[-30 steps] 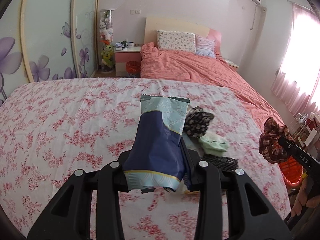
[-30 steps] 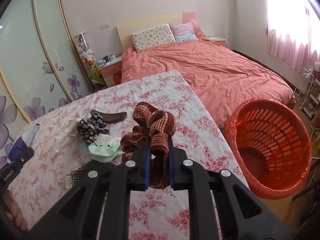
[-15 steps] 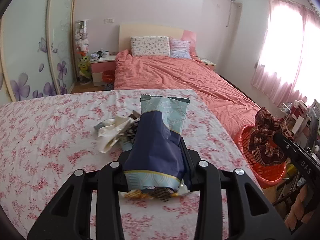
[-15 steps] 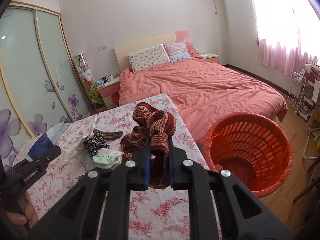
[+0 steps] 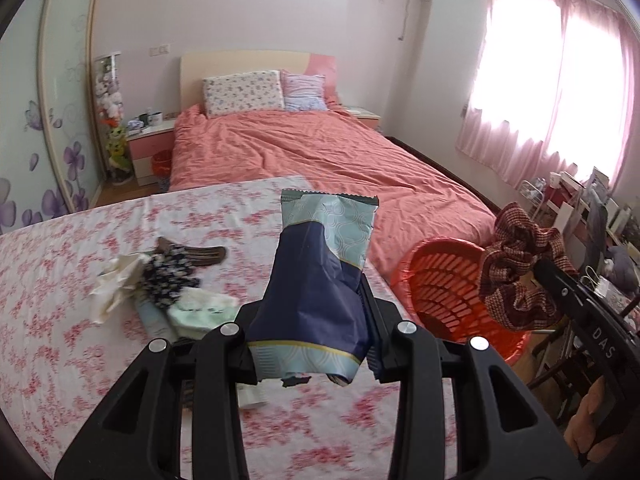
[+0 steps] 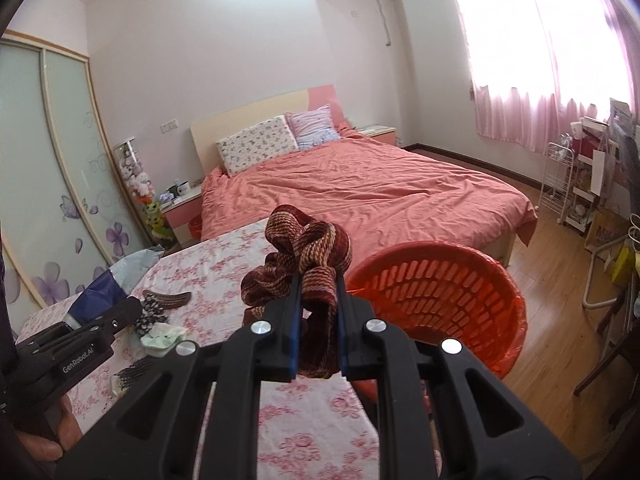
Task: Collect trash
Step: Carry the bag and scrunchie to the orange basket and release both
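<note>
My left gripper (image 5: 308, 304) is shut on a crumpled navy and pale-teal snack wrapper (image 5: 320, 276), held above the floral tablecloth. My right gripper (image 6: 318, 276) is shut on a dark red and tan plaid scrunchie (image 6: 298, 256); that scrunchie (image 5: 516, 272) hangs over the near rim of the orange slatted basket (image 5: 444, 280) in the left wrist view. The basket (image 6: 436, 300) stands off the table's right edge, just right of the right gripper's fingers. The wrapper (image 6: 112, 276) and left gripper (image 6: 120, 312) show at the left in the right wrist view.
On the floral table (image 5: 60, 320) lie a crumpled white tissue (image 5: 116, 284), a black dotted scrunchie (image 5: 168, 272), a brown hair clip (image 5: 200, 252), a mint cloth piece (image 5: 204, 308) and a black comb (image 6: 134, 368). A coral bed (image 6: 360, 188) lies behind; a white rack (image 6: 560, 184) stands by the window.
Both grippers have swung right with their loads. The basket has come into the left wrist view and nearer in the right one. Table items slid left.
</note>
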The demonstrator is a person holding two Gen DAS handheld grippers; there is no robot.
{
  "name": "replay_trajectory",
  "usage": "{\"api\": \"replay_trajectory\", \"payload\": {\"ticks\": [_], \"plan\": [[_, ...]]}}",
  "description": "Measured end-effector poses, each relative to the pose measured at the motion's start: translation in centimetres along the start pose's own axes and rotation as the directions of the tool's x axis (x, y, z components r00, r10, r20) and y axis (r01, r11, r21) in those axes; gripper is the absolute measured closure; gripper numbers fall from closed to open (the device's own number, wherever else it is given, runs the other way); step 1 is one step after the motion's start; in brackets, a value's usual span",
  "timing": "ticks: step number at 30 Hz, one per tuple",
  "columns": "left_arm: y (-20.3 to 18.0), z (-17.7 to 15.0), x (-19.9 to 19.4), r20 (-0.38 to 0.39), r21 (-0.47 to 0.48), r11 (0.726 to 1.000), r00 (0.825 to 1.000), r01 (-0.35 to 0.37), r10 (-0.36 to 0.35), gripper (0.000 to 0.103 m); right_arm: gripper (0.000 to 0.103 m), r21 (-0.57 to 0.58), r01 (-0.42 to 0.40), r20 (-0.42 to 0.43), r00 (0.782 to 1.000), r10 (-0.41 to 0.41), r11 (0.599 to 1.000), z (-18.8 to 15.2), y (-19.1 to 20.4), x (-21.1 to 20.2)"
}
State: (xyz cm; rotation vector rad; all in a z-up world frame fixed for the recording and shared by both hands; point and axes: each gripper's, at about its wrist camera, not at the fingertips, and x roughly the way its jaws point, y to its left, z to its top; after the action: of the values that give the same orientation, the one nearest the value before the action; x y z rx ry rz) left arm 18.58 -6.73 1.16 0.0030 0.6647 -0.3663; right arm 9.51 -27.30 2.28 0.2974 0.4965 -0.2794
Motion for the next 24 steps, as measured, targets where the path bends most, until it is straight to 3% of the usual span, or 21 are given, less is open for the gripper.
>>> {"api": "replay_trajectory", "payload": {"ticks": [14, 21, 23, 24], "plan": [[-9.8, 0.1, 5.4, -0.057, 0.120, 0.980, 0.987, 0.158, -0.152, 0.066, 0.088, 0.128, 0.106, 0.014, 0.994, -0.109, 0.986, 0.8, -9.8, 1.6], [-12.6, -0.1, 8.1, -0.104, 0.140, 0.966, 0.974, 0.217, -0.204, 0.065, 0.088, 0.182, 0.124, -0.005, 0.992, -0.125, 0.975, 0.9, -12.8, 3.6], [-13.4, -0.3, 8.9, -0.122, 0.147, 0.963, 0.971, 0.224, -0.207, 0.061, 0.085, 0.199, 0.113, -0.013, 0.994, -0.113, 0.973, 1.0, -13.5, 4.5], [-13.7, -0.3, 9.2, -0.132, 0.152, 0.963, 0.970, 0.225, -0.206, 0.052, 0.082, 0.205, 0.108, -0.017, 0.994, -0.107, 0.973, 1.1, -13.9, 5.0]]}}
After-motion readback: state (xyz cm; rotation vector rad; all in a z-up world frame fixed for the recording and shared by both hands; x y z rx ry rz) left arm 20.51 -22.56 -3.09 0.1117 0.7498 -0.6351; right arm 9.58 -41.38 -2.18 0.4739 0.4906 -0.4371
